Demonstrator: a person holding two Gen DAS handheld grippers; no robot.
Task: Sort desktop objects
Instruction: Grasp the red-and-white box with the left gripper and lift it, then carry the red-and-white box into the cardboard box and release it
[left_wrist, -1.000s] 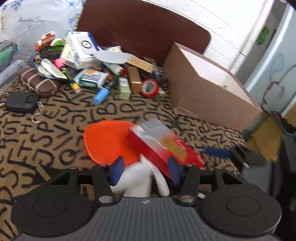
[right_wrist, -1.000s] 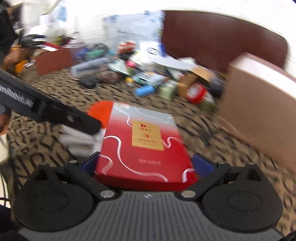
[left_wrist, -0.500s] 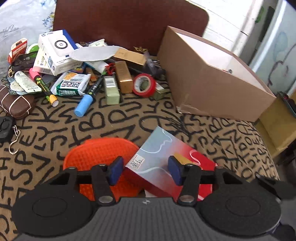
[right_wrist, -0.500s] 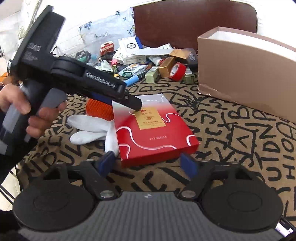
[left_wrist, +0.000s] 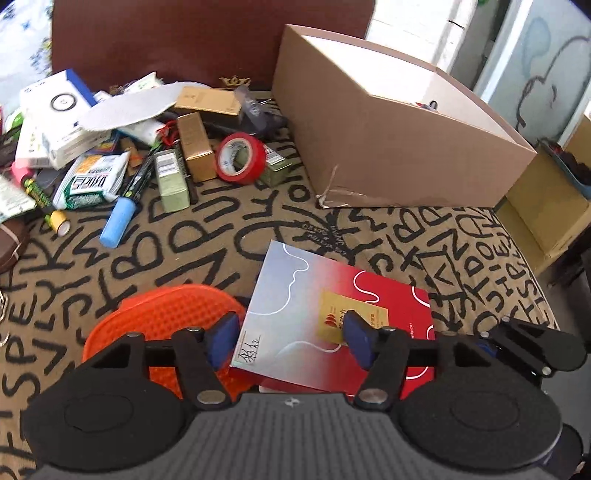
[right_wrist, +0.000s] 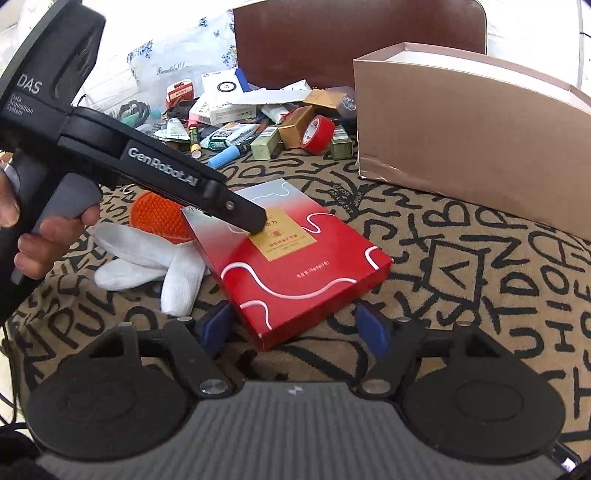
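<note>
A flat red and silver box (right_wrist: 291, 254) lies on the lettered tablecloth, partly over a white glove (right_wrist: 147, 258) and an orange bumpy disc (right_wrist: 159, 218). It also shows in the left wrist view (left_wrist: 325, 317). My left gripper (left_wrist: 290, 341) is open, hovering over the box's near left edge, its tips seen from the right wrist view (right_wrist: 251, 221) over the gold label. My right gripper (right_wrist: 293, 328) is open and empty, just short of the box's near corner. The orange disc (left_wrist: 173, 317) lies left of the box.
A large brown cardboard box (left_wrist: 388, 136) stands at the back right, also in the right wrist view (right_wrist: 469, 147). A heap of small items lies at the back: red tape roll (left_wrist: 240, 157), blue marker (left_wrist: 120, 219), green and gold cartons, white box (left_wrist: 55, 114). A dark chair back (right_wrist: 351, 40) is behind.
The right gripper let go of the red box and drew back; the box now lies on the cloth. The left gripper moved over the box's left edge.
</note>
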